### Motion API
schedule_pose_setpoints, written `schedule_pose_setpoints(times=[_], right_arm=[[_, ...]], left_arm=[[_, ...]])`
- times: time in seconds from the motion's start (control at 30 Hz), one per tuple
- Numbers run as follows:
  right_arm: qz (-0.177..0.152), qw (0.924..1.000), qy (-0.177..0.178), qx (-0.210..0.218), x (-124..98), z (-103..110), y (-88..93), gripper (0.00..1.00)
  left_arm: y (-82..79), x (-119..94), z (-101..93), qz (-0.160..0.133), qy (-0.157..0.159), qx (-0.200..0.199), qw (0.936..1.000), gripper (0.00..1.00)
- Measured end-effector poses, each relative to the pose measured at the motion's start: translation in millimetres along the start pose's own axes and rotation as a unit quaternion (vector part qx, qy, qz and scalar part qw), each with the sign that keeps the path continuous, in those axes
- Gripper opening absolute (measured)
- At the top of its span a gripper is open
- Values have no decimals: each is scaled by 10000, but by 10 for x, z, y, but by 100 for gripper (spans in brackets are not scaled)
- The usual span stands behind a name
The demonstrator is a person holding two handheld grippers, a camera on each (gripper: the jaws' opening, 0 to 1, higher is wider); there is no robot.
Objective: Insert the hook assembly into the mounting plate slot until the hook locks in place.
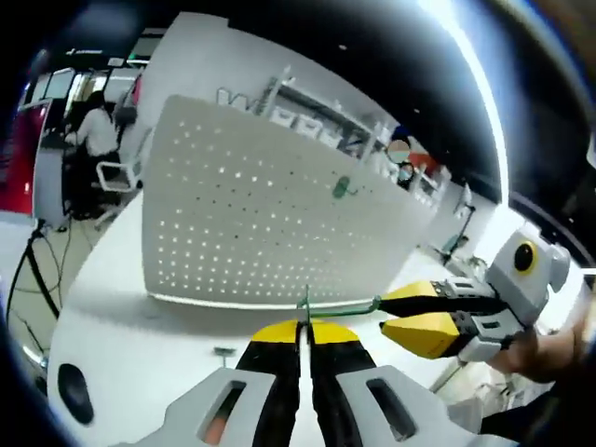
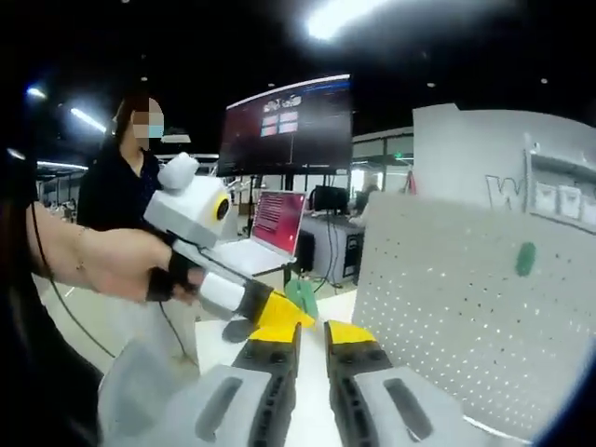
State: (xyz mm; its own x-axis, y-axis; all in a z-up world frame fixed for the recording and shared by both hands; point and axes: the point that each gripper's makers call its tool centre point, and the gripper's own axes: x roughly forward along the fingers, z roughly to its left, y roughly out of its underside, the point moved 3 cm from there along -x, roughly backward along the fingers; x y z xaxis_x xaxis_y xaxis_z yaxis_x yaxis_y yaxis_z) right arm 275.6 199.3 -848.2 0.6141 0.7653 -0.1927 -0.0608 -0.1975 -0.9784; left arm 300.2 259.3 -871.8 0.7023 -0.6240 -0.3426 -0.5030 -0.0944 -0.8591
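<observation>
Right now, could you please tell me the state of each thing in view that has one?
Left claw: shut on the green hook.
Right claw: open, holding nothing.
Green hook: held level, not yet in the pegboard.
Pegboard: upright on the table, one green piece already mounted.
Laptop: lid open, screen lit.

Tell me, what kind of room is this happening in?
Probably an open-plan office or lab. A big wall screen and an open laptop stand behind the white table, someone sits at a desk, and a white pegboard stands on the table.
</observation>
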Motion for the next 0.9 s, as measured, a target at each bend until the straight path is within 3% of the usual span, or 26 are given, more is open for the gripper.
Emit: schedule_pose_setpoints(times=[0.13, 0.2, 0.27, 0.53, 0.9], right_arm=[[4, 10000, -49, 21, 13, 18, -2, 9], [-6, 10000, -76, 62, 20, 22, -4, 8], [18, 9999, -99, 59, 28, 29, 9, 7], [206, 9996, -128, -139, 39, 78, 97, 6], [128, 9998, -171, 67, -9, 77, 112, 5]], left_arm=[[59, 8, -35, 213, -37, 506, 9985, 1], [74, 21, -67, 123, 125, 393, 9991, 1], [119, 31, -77, 120, 218, 36, 9997, 1], [159, 19, -128, 110, 446, 87, 9989, 2], [216, 0, -177, 213, 583, 61, 9981, 2]])
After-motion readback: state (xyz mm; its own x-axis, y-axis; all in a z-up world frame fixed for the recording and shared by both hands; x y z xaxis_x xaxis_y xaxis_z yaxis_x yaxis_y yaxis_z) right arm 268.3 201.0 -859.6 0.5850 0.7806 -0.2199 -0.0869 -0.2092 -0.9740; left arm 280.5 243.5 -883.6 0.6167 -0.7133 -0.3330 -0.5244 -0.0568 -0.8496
